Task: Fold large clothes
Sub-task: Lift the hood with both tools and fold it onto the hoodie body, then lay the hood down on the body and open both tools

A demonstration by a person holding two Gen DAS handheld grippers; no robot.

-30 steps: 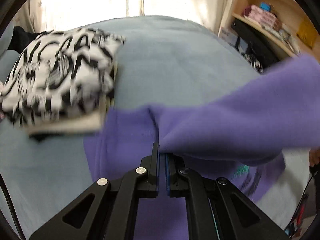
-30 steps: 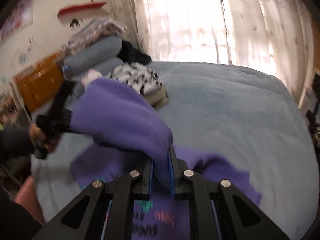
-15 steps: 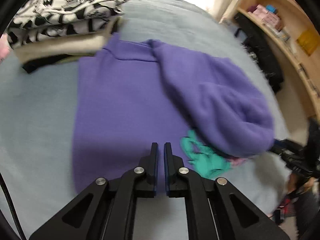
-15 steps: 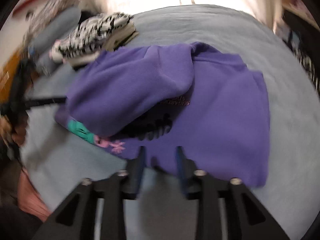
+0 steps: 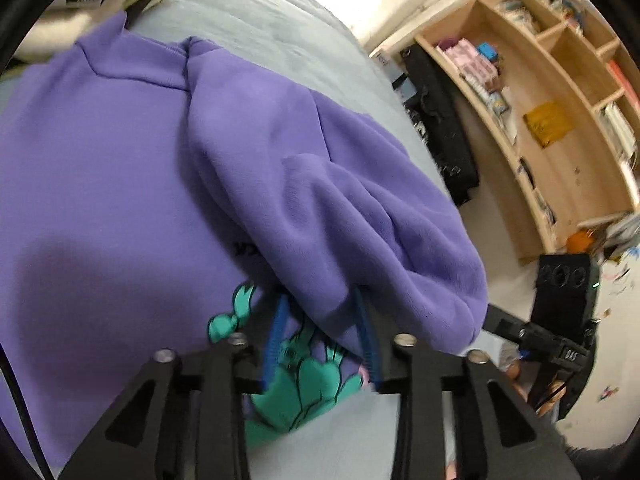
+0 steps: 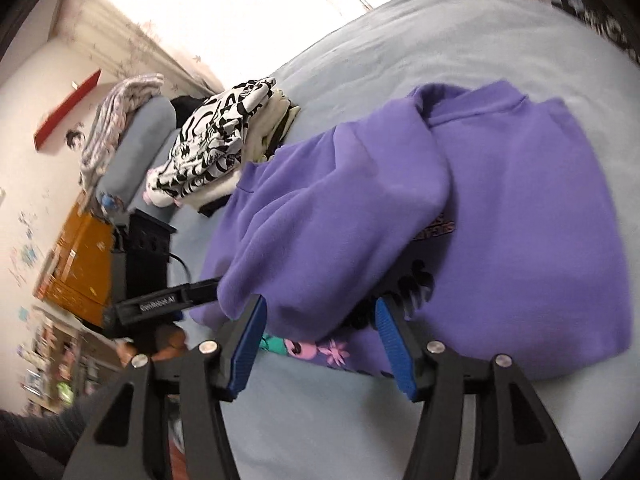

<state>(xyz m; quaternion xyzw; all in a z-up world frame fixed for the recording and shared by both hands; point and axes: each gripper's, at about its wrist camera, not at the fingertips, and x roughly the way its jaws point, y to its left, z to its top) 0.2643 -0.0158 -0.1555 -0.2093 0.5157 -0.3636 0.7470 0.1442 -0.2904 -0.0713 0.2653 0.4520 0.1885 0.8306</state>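
We start with the bed [image 6: 500, 32], whose pale blue cover fills most of both views and carries everything else. Across the middle of it lies the purple sweatshirt [image 6: 540, 208], front up, with its printed design showing near the lower hem. In the right wrist view its body spreads over the centre and right of the frame; in the left wrist view it fills the left and centre. One side of it, the sleeve [image 5: 320, 200] with some of the flank, is folded in over the chest and lies there in a loose, puffy heap rather than flat.

In the upper left of the right wrist view sits a pile of folded clothes [image 6: 212, 140], black-and-white pattern on top, just beside the sweatshirt's collar end. A wooden bookshelf [image 5: 560, 100] curves down the right of the left wrist view.

The left gripper [image 5: 320, 336] has just been opening; its jaws stand partly apart around the end of the folded-over sleeve, and the pads do not seem to press on it. The right gripper [image 6: 320, 340] has likewise just been opening, wider, with the edge of that same fold lying between its blue pads [image 6: 248, 340] but loose.

We judge the first side fold as just laid down and released. The other side, the smoothing and the crosswise fold appear still to come.
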